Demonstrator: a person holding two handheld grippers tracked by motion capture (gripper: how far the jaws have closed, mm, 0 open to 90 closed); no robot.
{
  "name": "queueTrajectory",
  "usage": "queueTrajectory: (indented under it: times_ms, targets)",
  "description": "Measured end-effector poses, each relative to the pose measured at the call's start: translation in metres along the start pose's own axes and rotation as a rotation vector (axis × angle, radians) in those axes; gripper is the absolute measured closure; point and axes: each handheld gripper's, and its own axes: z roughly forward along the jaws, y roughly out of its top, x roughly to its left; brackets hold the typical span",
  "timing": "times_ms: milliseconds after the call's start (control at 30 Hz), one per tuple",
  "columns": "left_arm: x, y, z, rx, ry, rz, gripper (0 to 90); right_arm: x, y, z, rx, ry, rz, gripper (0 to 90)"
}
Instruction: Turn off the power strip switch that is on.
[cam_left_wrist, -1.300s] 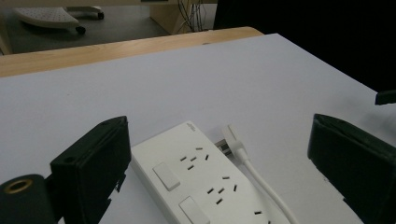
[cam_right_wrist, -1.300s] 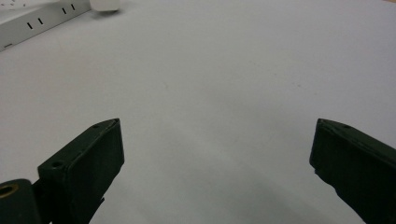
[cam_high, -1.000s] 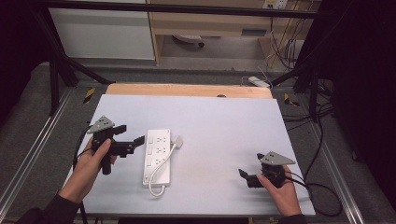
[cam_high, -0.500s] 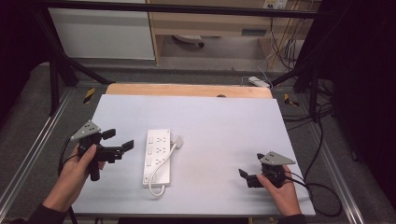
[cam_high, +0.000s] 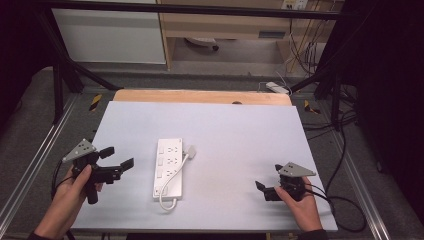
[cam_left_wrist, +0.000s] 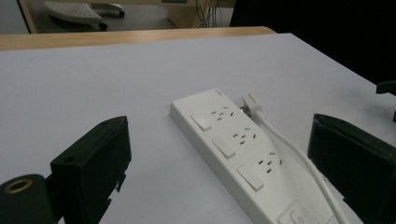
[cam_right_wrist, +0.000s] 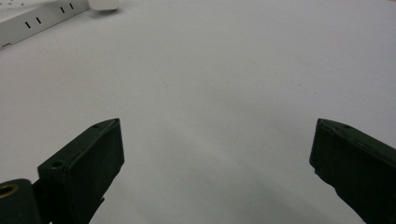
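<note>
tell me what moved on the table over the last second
The left claw drew back from the power strip toward the table's left edge and the person, open and empty. The power strip, its plug and the open right claw stayed put.

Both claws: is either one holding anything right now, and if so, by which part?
Nothing is held. The left claw is open beside the power strip, apart from it. The right claw is open over the bare table.

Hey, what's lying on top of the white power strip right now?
Nothing rests on the power strip. Its own white cord runs alongside, plug on the table. The table beneath the strip is hidden.
</note>
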Motion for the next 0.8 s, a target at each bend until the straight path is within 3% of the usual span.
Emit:
queueTrajectory:
  times_ms: [400, 667, 800]
  targets:
    - [0.006, -0.027, 0.001, 0.023, 0.017, -0.017, 6.7, 0.0, 0.0, 0.0, 0.001, -0.001, 0.001, 3.4]
    - [0.005, -0.058, 0.002, 0.074, 0.04, -0.008, 7.3, 0.0, 0.0, 0.001, 0.003, -0.008, -0.001, 3.3]
    - [0.003, -0.067, 0.004, 0.095, 0.038, -0.006, 7.5, -0.002, -0.001, 0.003, 0.022, -0.036, 0.002, 3.2]
